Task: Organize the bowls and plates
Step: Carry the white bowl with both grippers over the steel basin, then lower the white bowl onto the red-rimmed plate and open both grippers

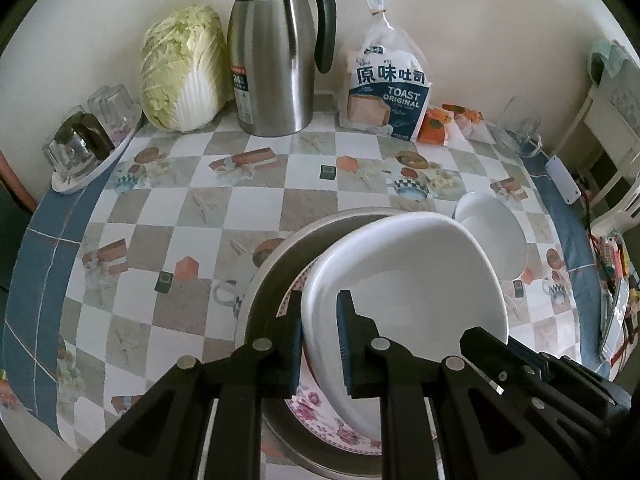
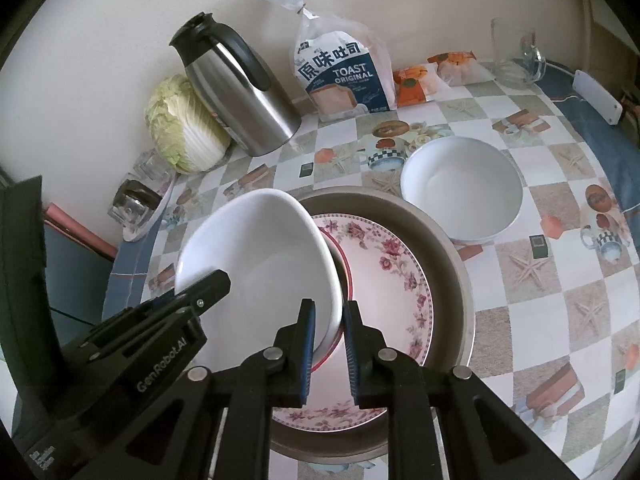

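Note:
A white bowl is held tilted above a floral plate that lies in a grey metal pan. My left gripper is shut on the bowl's rim. My right gripper is shut on the opposite rim of the same bowl, over the floral plate in the pan. A second white bowl stands on the table beyond the pan; it also shows in the left wrist view.
Along the wall stand a napa cabbage, a steel thermos jug, a toast bag and orange snack packets. Glass cups on a tray sit at the left. A glass mug stands at the right.

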